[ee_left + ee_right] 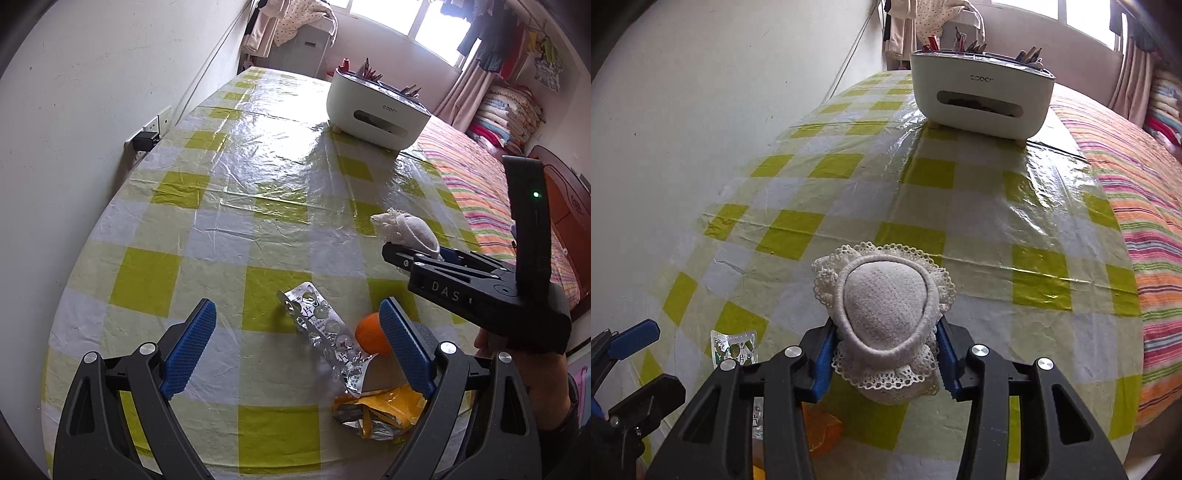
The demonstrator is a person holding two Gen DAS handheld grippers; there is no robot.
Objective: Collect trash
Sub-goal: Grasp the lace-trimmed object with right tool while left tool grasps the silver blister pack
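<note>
Right hand-held gripper point(886, 354) is clamped on a small grey sock with a lace cuff point(890, 314), blue pads pressing both sides near the cuff end, most of the sock sticking out past the tips, seemingly lifted just off the table point(960, 206). Left hand-held gripper point(295, 350) stands wide open with nothing between its pads, poised over the rest of the trash at the near edge of the table: a used foil pill strip point(325, 332) lying between the open fingers, a small orange ball-like thing point(371, 334) just beside the right-side finger point(402, 347), and a crumpled yellow and silver wrapper point(376, 408) closest to the camera. White organiser box with pencils point(376, 110) sits well apart at the far end; no bin visible in either view. Risks: the sock is soft and held only by one end, so it could slip out or drag if swung fast; the pill strip is thin and flat, so the left pads may slide over it or just push it along the glossy plastic cloth; closing there could knock the orange thing and roll it off the edge; the two grippers are near each other and could collide if both move in
</note>
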